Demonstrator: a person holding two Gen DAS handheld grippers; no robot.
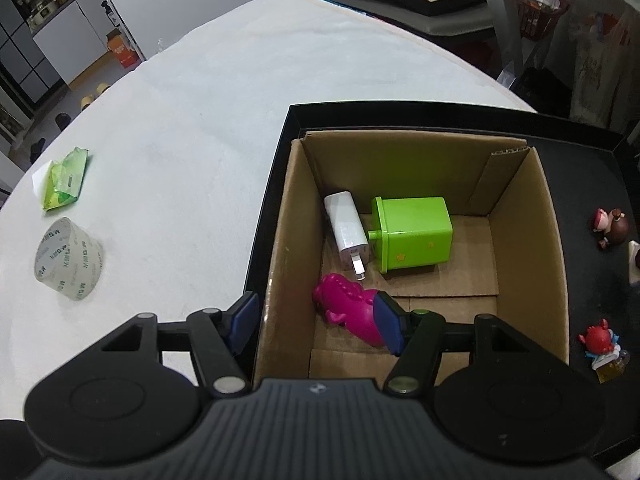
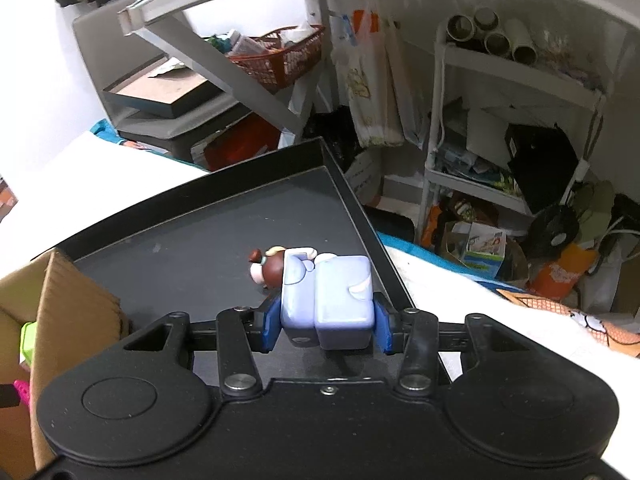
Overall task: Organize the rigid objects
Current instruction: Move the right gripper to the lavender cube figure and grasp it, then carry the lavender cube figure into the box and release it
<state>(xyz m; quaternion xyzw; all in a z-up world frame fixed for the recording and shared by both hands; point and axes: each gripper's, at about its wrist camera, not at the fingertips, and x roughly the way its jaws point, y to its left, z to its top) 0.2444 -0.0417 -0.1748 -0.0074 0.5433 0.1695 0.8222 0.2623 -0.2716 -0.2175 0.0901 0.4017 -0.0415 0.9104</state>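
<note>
Clamping a pale-blue block figure (image 2: 328, 300) between its blue pads, the right gripper (image 2: 326, 328) hangs over the black tray (image 2: 200, 208) — jaws closed on the toy. Left gripper (image 1: 316, 320) stands apart, straddling the cardboard box (image 1: 520, 240) wall, one pad outside, one inside beside the pink toy (image 1: 348, 308); holding nothing.

Boxed already: pink toy, white charger (image 1: 346, 228), green bin (image 1: 414, 232). Left on the tray — brown-haired figurine (image 1: 610, 226), red figurine (image 1: 598, 338). Tape roll (image 1: 68, 258) and green packet (image 1: 66, 180) sit on the white table (image 1: 200, 120).

Box floor looks open toward the right wall; the tray rim lies close beside the held toy.
</note>
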